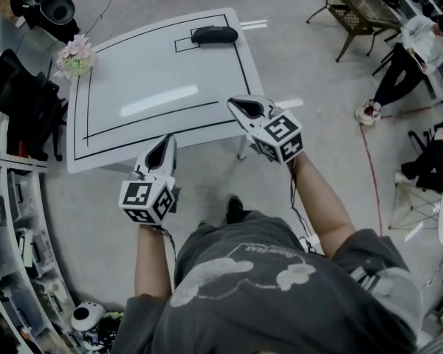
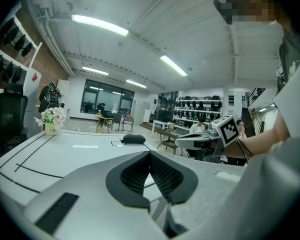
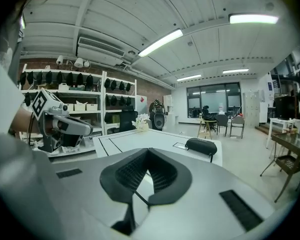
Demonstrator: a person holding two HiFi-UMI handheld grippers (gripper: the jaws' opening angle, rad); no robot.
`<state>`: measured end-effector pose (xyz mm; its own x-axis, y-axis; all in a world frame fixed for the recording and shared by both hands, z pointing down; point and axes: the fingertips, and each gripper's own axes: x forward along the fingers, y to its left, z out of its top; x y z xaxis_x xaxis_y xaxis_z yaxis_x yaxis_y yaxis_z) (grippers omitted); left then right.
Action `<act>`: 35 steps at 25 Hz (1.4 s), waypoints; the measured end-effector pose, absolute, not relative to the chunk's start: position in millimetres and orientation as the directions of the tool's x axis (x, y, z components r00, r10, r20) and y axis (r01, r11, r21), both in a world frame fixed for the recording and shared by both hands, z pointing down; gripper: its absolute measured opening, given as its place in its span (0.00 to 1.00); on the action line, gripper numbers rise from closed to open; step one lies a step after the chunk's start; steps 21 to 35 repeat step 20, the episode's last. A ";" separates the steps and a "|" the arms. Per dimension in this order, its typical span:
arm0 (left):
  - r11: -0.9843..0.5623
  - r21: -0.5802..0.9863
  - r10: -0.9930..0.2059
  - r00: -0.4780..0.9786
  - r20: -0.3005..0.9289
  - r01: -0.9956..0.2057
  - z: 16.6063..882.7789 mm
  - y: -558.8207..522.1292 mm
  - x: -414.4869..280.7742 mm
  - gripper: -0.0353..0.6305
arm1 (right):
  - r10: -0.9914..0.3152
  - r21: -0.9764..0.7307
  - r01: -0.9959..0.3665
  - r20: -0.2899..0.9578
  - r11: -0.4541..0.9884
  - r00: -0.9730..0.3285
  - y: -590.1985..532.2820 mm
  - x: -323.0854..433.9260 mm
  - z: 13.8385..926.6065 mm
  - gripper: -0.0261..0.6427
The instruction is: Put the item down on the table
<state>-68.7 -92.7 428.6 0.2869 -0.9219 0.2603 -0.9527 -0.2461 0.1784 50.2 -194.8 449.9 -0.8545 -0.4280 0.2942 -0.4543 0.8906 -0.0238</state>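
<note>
A black oblong case [image 1: 214, 34] lies on the white table [image 1: 155, 94] at its far edge, beside a small marked rectangle; it also shows as the case [image 2: 134, 139] and the case [image 3: 201, 144] in the two gripper views. My left gripper [image 1: 165, 141] hovers over the table's near edge, shut and empty, its jaws [image 2: 150, 156] meeting at the tips. My right gripper [image 1: 238, 104] hangs over the near right corner, also shut with nothing in it [image 3: 148, 153]. Both are far from the case.
A pot of pale flowers [image 1: 75, 56] stands at the table's far left corner. Shelving [image 1: 15, 220] runs along the left. A dark side table [image 1: 358, 9] and a seated person [image 1: 410, 54] are at the upper right. A black device [image 1: 48, 6] sits upper left.
</note>
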 end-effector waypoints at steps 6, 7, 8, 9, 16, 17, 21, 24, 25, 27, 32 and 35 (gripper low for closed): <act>-0.236 0.200 -0.920 0.285 0.270 -0.951 434.4 -65.1 -87.2 0.06 | -0.421 -0.047 -0.456 0.306 0.889 -0.854 -168.8 31.5 452.0 0.04; -0.238 0.195 -0.919 0.286 0.272 -0.951 434.5 -58.7 -90.5 0.06 | -0.422 -0.052 -0.457 0.304 0.888 -0.854 -162.1 27.1 451.0 0.04; -0.242 0.189 -0.918 0.288 0.273 -0.952 434.6 -52.3 -93.8 0.06 | -0.423 -0.053 -0.457 0.300 0.888 -0.855 -154.8 22.6 449.7 0.04; -0.245 0.184 -0.918 0.289 0.272 -0.952 435.0 -46.0 -97.4 0.06 | -0.424 -0.051 -0.458 0.298 0.888 -0.855 -147.2 17.8 448.4 0.04; -0.278 0.199 -0.909 0.324 0.261 -0.940 432.4 0.0 -115.7 0.06 | -0.447 -0.117 -0.490 0.271 0.864 -0.853 -92.9 3.8 440.7 0.04; -0.283 0.198 -0.908 0.328 0.261 -0.939 432.3 6.6 -118.0 0.06 | -0.456 -0.107 -0.499 0.277 0.860 -0.846 -86.2 3.7 441.0 0.04; -0.295 0.208 -0.905 0.343 0.252 -0.932 433.1 28.8 -125.0 0.06 | -0.486 -0.077 -0.527 0.292 0.846 -0.823 -66.5 2.7 443.4 0.04; -0.295 0.208 -0.905 0.343 0.252 -0.932 433.1 28.8 -125.0 0.06 | -0.486 -0.077 -0.527 0.292 0.846 -0.823 -66.5 2.7 443.4 0.04; -0.295 0.208 -0.905 0.343 0.252 -0.932 433.1 28.8 -125.0 0.06 | -0.486 -0.077 -0.527 0.292 0.846 -0.823 -66.5 2.7 443.4 0.04; -0.295 0.208 -0.905 0.343 0.252 -0.932 433.1 28.8 -125.0 0.06 | -0.486 -0.077 -0.527 0.292 0.846 -0.823 -66.5 2.7 443.4 0.04; -0.295 0.208 -0.905 0.343 0.252 -0.932 433.1 28.8 -125.0 0.06 | -0.486 -0.077 -0.527 0.292 0.846 -0.823 -66.5 2.7 443.4 0.04; -0.295 0.208 -0.905 0.343 0.252 -0.932 433.1 28.8 -125.0 0.06 | -0.486 -0.077 -0.527 0.292 0.846 -0.823 -66.5 2.7 443.4 0.04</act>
